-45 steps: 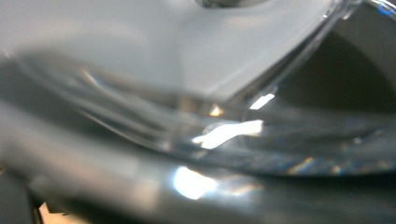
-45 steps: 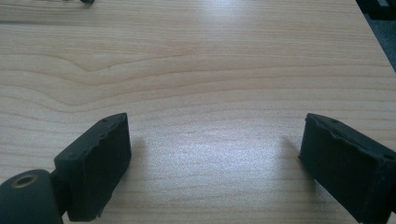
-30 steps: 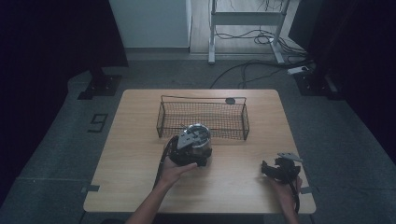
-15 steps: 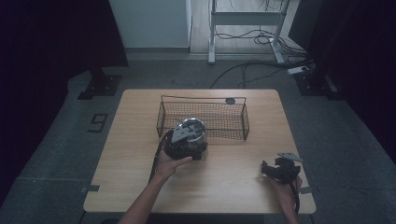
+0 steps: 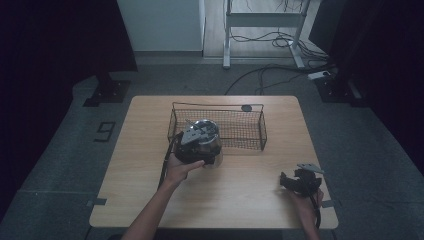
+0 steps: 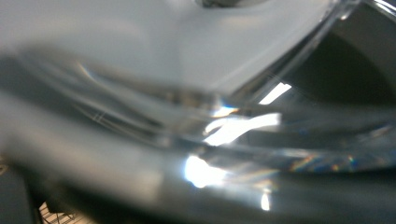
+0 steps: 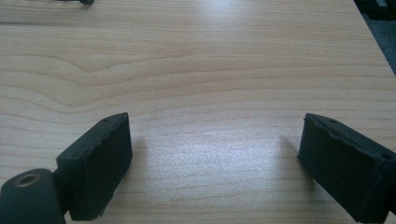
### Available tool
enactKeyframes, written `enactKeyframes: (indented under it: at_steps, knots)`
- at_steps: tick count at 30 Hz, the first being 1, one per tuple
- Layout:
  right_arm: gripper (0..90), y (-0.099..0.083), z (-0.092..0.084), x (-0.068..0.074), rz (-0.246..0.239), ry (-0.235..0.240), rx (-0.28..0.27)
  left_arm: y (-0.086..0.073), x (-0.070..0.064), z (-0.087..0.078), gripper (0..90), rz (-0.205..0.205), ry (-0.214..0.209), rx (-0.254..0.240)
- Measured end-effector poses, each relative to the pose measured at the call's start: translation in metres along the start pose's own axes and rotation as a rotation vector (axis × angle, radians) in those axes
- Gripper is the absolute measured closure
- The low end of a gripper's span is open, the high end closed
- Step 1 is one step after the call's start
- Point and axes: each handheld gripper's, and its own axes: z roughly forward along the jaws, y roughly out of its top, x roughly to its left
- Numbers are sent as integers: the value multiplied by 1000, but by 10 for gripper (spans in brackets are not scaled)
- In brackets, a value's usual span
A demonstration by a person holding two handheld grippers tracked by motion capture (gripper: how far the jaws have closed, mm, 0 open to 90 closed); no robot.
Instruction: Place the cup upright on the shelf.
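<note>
The left gripper holds one clear glass bowl at the near left corner of the single wire basket; how its jaws stand is hidden by blurred glass. The right gripper, jaws wide apart and empty, rests on the table well right of the basket.

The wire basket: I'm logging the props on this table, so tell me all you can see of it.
The wire basket is a long, low, open-topped rectangle of dark metal mesh with a thicker rim wire. It stands upright on the far middle of the wooden table, long sides running across it. The left gripper, carrying a clear glass vessel, overlaps its near left corner; contact cannot be told.
</note>
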Motion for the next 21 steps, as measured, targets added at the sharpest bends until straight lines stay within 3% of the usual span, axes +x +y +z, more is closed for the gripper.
enactKeyframes:
  at_steps: [21]
  knots:
    - [97,0,0,0,0,1,1,24,11,3,38,-17,26,-19]
